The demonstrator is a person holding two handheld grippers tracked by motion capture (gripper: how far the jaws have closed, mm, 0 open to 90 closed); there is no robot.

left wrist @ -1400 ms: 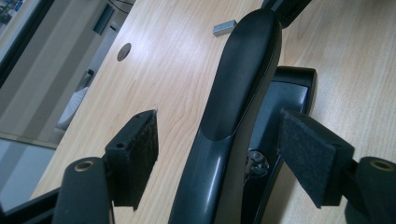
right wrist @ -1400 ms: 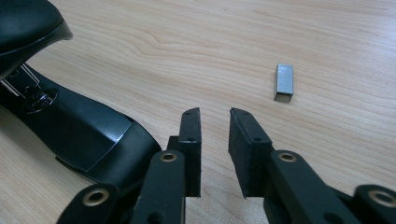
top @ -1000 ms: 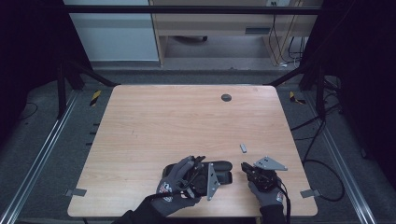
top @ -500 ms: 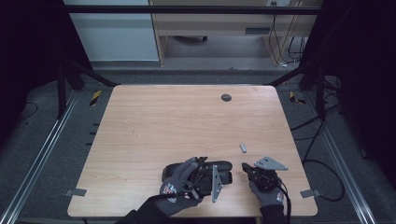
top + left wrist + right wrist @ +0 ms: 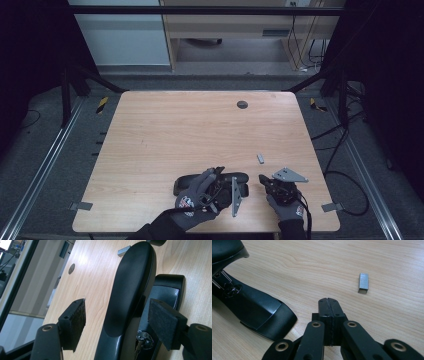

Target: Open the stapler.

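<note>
Stapler [image 5: 210,181] lies near the front edge of the worktop [image 5: 165,135], hinged open, its long axis running roughly left to right in the high view, with the left hand [image 5: 196,200] over its middle. In the left gripper view the upper arm of the stapler stands between the pads [image 5: 75,321] of the left tool [image 5: 117,322], which are spread apart with neither pad pressing on it, so this tool is open around the arm rather than gripping it. The right tool [image 5: 328,302] is closed on nothing, its jaws pressed flat together, and rests just right of the stapler's base end. A small strip of staples [image 5: 363,283] lies on the bare wood beyond and a little to the right of that tool's tip, well clear of the stapler; the right hand [image 5: 285,202] is the nearer one to it. Judging by this, the coming move turns on the right tool opening and reaching forward to the strip, whose long axis points roughly away from it.
</note>
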